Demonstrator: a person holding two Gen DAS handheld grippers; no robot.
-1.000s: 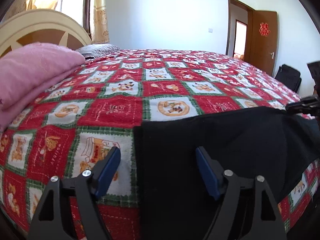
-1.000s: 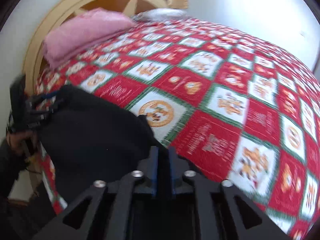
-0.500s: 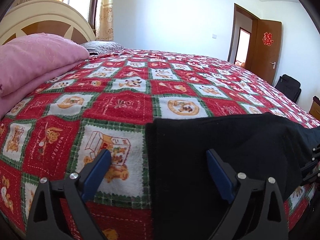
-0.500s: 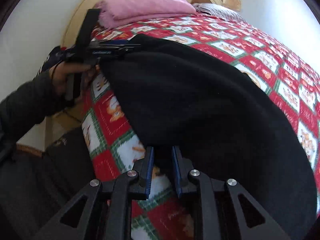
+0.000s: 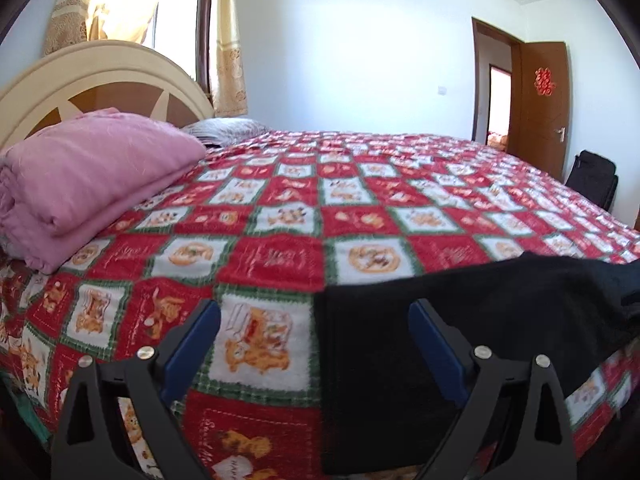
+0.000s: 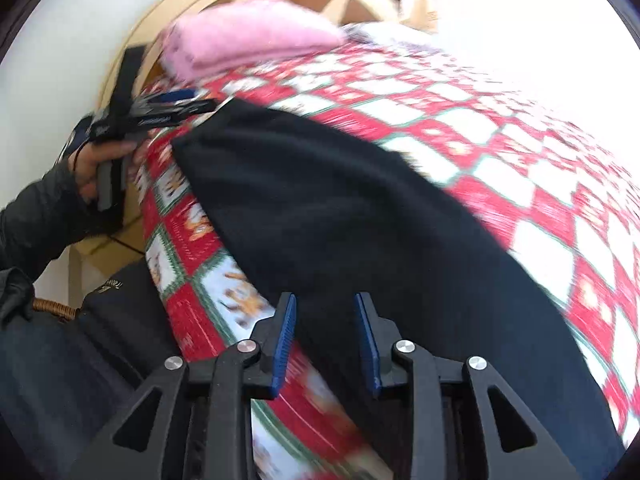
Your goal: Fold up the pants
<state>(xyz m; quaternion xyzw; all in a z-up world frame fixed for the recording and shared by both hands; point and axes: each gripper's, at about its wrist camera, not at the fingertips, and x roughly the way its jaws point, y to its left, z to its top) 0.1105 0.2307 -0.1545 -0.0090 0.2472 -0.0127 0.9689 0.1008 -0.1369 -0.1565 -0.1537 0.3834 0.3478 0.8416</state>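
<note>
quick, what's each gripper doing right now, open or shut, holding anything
left gripper: jaws open, holding nothing, at the black pants edge.
right gripper: jaws open, holding nothing.

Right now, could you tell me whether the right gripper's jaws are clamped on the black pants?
No, the right gripper stands with its jaws apart, the black pants lying flat on the bedspread beyond them, ungripped.

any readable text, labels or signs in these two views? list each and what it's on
Red double-happiness sign "囍" on the brown door.
Bedspread: script in the red squares, too blurred to read.
Bedspread bottom edge: a word starting "HAP", cut off.
Left gripper: white lettering on its side, too blurred to read.
Dark garment beside the bed: small gold lettering, unreadable.
Black pants: no text visible.
</note>
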